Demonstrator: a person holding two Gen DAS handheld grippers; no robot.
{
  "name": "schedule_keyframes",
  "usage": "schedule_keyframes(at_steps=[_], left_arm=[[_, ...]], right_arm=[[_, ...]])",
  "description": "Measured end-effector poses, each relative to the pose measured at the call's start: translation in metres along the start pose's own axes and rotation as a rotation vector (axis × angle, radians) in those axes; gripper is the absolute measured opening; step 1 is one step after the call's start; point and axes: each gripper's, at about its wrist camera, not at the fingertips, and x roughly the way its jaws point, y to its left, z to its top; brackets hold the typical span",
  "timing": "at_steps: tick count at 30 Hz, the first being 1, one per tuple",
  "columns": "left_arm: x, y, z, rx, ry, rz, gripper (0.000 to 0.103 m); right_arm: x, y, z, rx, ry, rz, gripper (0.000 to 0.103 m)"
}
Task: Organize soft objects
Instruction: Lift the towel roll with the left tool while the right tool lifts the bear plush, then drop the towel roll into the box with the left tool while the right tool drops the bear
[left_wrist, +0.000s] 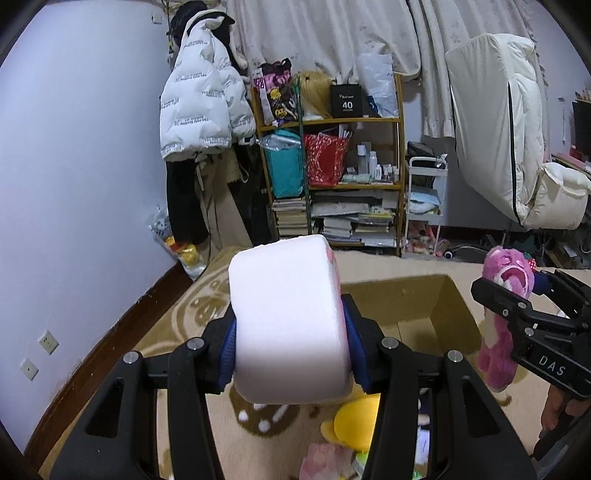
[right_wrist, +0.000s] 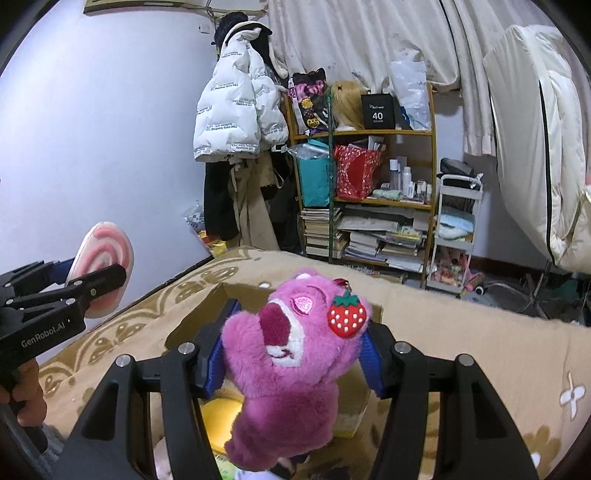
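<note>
The left tool (left_wrist: 290, 332) is clenched on a white cushion roll (left_wrist: 288, 321) with a pink swirl face, its blue pads pressing the roll's two flat ends, so the roll sits squarely between the fingers and juts toward twelve o'clock. The right tool (right_wrist: 295, 354) grips a pink plush bear (right_wrist: 291, 362) at the head, its body hanging toward six o'clock. An open cardboard box (left_wrist: 436, 306) lies beyond both at about one o'clock of the left tool, on a tan patterned bed cover (right_wrist: 461, 332).

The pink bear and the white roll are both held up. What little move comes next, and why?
Probably carry the bear forward over the open box and let go. The right hand-held gripper clamps it just short of the box, and the toys are being sorted.
</note>
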Motion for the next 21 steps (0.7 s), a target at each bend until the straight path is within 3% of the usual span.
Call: schedule_keyframes(at_steps=[11, 21], left_arm=[[0.042, -0.007, 0.009, -0.008, 0.021, -0.023, 0.048], [0.078, -0.017, -0.009, 0.016, 0.093, -0.041, 0.049]], right_arm=[[0.030, -0.010, 0.006, -0.047, 0.006, -0.044, 0.062], [0.069, -0.010, 0.001, -0.047, 0.022, -0.040, 0.063]])
